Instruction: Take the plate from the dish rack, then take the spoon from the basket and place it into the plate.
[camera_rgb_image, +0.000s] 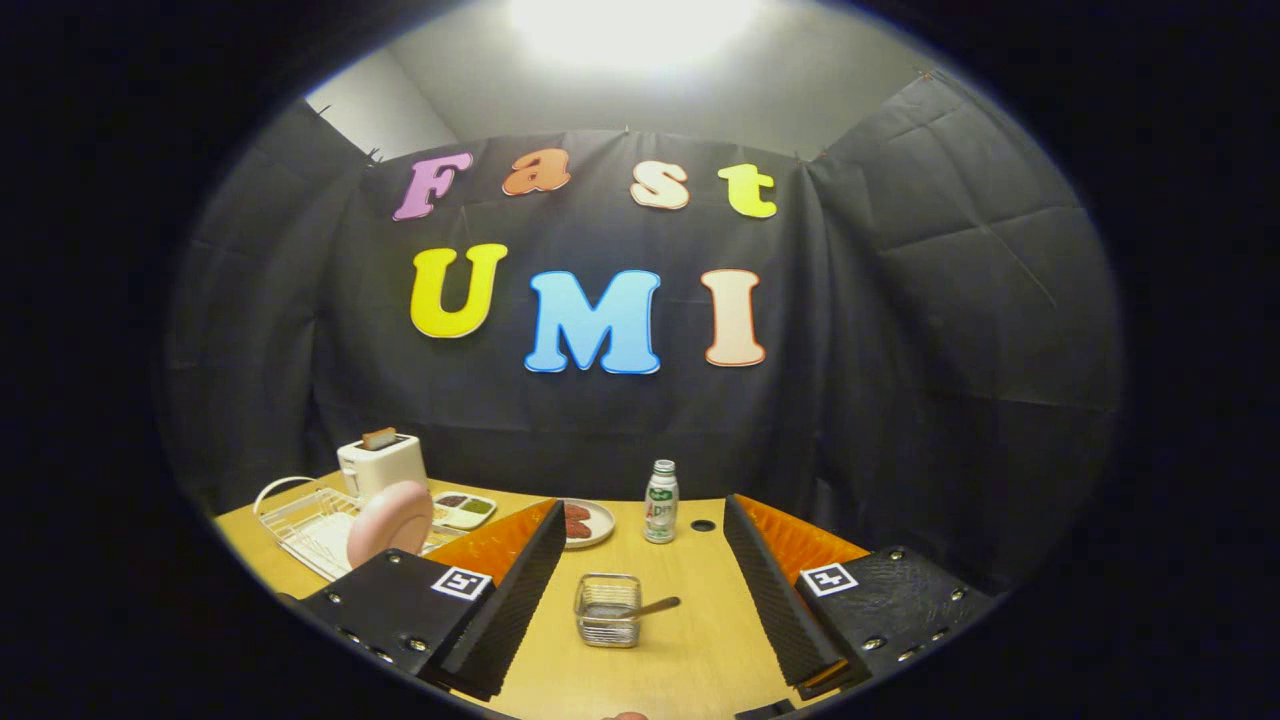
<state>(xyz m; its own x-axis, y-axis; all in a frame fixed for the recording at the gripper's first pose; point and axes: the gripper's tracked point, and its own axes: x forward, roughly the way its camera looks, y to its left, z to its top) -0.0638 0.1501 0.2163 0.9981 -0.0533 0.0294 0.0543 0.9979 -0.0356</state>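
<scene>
A pink plate (389, 522) stands on edge in a white wire dish rack (300, 525), off to the left beyond my left finger. A small wire basket (607, 610) sits on the wooden table between my two fingers, a little ahead of them. A spoon (650, 606) leans in it, its handle sticking out to the right. My gripper (640, 610) is open wide, with nothing between the fingers. It hovers above the table, well short of the plate.
A white toaster (381, 463) with toast stands behind the rack. Next to it lies a small divided tray (464, 510). A round dish (585, 522) with dark red food and a bottle (660, 502) stand farther back at the middle. A hole (703, 525) marks the tabletop.
</scene>
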